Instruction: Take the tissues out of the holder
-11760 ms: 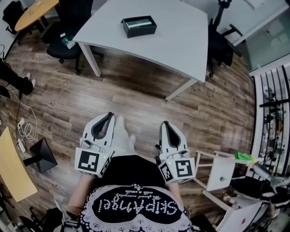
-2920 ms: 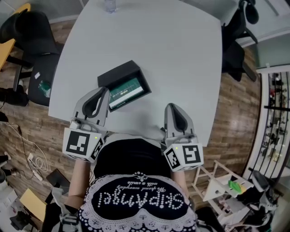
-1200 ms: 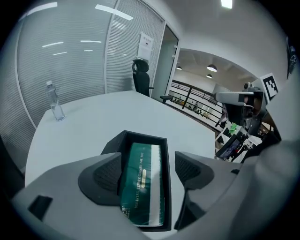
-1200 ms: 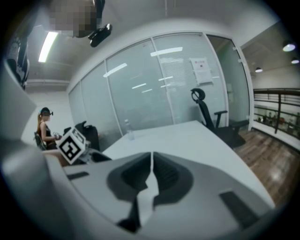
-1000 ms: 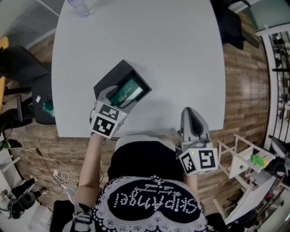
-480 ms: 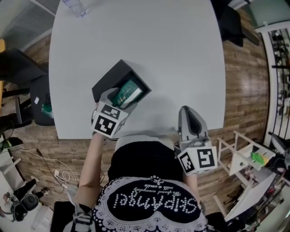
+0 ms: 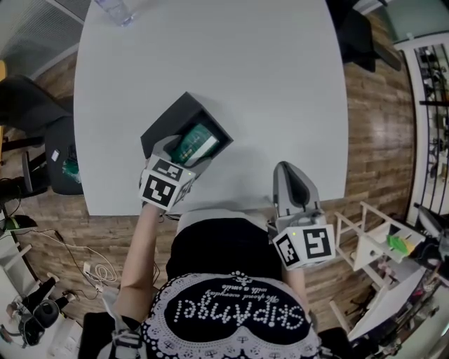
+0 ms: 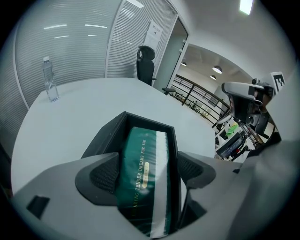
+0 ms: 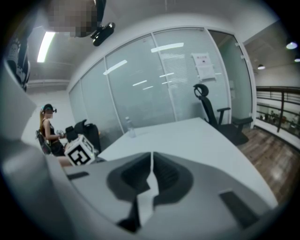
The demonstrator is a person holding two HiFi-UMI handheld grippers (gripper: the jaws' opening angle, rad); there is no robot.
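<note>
Gold capitals along the green tissue pack (image 8: 143, 173) read "TENDER DREAMS FOR YOU"; the letters before them are unclear, and a small gold label beside them is too small to read. The person's black shirt (image 7: 224, 312) carries "SKIPAngel" in white, seen upside down, above an illegible line of script. A paper notice (image 9: 205, 65) on the glass wall cannot be read.

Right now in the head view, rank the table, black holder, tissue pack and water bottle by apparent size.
1. table
2. black holder
3. tissue pack and water bottle: unsure, since the pack is partly covered and the bottle is cut off by the frame.
</note>
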